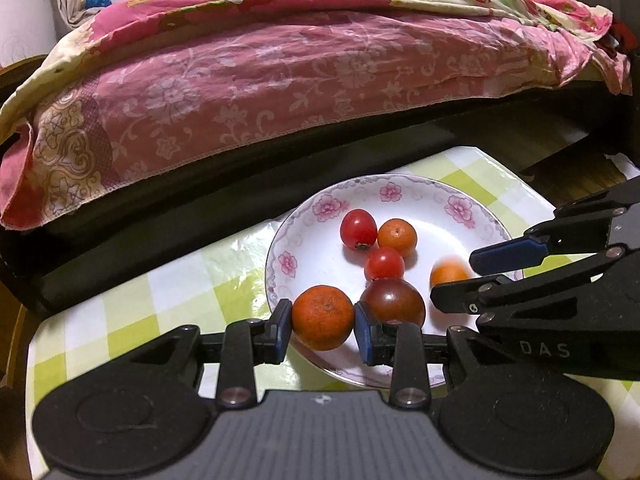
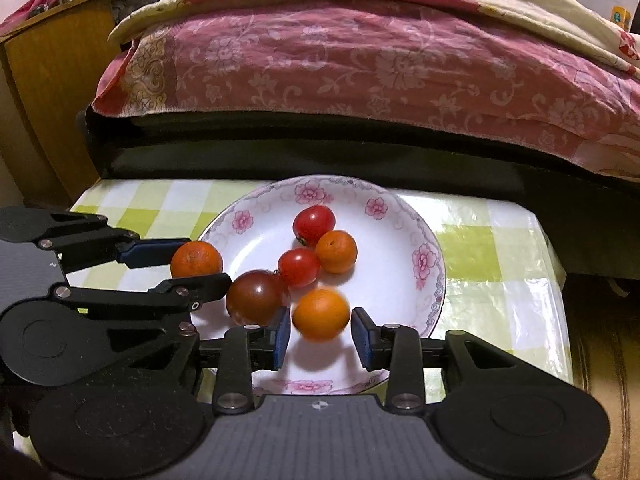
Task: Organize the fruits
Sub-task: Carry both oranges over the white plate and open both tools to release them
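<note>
A small table [image 2: 500,248] covered with a glossy green-and-white checked cloth [image 1: 132,300] stood close against a dark sofa edge. Directly on the cloth rested one white plate [image 2: 400,216] with pink flowers round its rim, sitting near the table's far side.

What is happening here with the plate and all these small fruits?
A person works with two hand-held grippers over a flowered plate on a checked tablecloth. The left gripper holds an orange above the plate's near edge. The right gripper stands open around a second orange, blurred and apparently just let go. Another orange, two red tomatoes and a dark tomato already lie on the plate.
</note>
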Demonstrator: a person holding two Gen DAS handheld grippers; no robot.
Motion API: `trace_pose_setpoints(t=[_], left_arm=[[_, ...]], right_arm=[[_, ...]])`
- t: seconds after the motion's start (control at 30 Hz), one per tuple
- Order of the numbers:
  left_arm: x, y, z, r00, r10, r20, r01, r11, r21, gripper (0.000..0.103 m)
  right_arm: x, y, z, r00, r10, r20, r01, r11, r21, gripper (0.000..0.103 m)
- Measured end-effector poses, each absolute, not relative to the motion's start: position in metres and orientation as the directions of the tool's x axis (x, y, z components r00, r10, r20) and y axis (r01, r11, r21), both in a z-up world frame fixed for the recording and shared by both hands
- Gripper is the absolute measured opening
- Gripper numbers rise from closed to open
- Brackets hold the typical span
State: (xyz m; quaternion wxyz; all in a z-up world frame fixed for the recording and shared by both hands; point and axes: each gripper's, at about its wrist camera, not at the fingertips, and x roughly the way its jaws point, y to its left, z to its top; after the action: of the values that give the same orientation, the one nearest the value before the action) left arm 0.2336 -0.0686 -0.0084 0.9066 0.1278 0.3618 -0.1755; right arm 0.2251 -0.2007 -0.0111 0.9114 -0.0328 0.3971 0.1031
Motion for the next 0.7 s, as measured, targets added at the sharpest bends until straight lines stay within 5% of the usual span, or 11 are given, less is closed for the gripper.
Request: trace_pose_setpoints(t=[0.17, 0.7], left_arm=[[0.234, -0.066, -0.008, 0.677, -0.227, -0.7, 0.402, 0.911, 0.093, 0.043], [0.215, -0.048, 0.01, 0.688, -0.23, -0.689, 0.384, 0.92, 0.076, 0.044]], right_arm=[[0.224, -0.203, -0.008, 0.679, 0.156, -0.717, -0.205, 0.979, 0.019, 0.042], [0.206, -0.208, 0.001, 0.69, 0.17, -0.703, -0.203, 0.978, 0.038, 0.042]])
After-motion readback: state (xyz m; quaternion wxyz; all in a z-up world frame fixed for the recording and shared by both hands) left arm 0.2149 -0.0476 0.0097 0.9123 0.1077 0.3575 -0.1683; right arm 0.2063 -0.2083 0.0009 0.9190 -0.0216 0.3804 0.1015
